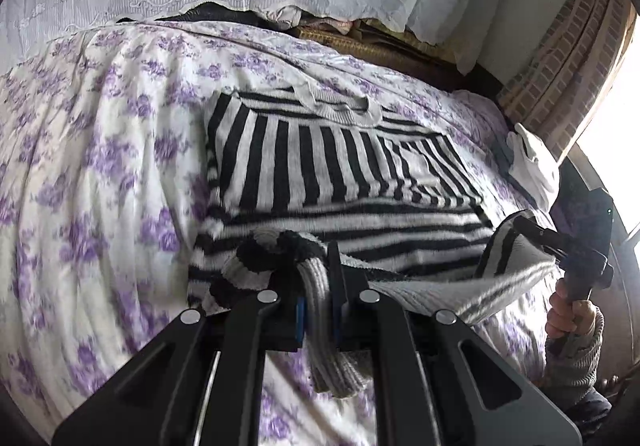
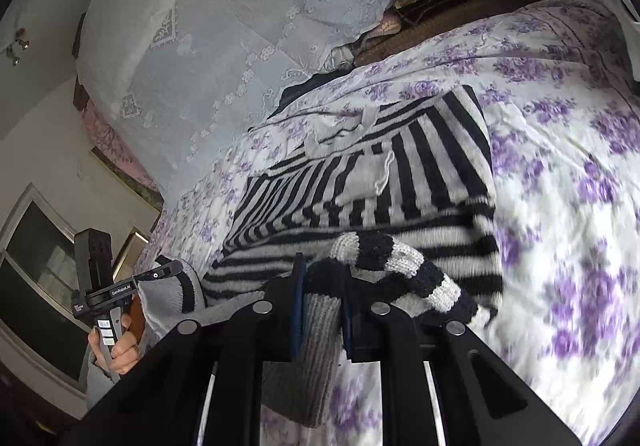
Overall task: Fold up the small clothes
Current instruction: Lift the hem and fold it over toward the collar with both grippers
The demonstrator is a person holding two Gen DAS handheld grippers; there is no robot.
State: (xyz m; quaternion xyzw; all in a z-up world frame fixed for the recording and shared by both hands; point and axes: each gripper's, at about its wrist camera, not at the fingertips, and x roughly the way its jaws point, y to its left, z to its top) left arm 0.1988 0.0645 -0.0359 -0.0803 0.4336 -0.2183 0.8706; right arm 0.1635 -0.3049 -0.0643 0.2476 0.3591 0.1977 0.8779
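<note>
Left gripper (image 1: 320,286) pinches the grey ribbed hem of the striped sweater (image 1: 320,166) at lower centre; right gripper (image 2: 322,286) likewise clamps the hem. Beyond the fingers, the sweater lies mid-frame on the floral bedspread (image 1: 100,166).

Daylight glare from window (image 1: 612,150), fisheye-curved edges, motion-blurred bedspread (image 2: 580,266), dark corners

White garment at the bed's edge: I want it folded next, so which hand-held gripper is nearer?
Right. The right hand-held gripper, clamping the striped sweater, sits just beside the white garment; the left hand-held gripper holds the sweater's other corner, farther off.
</note>
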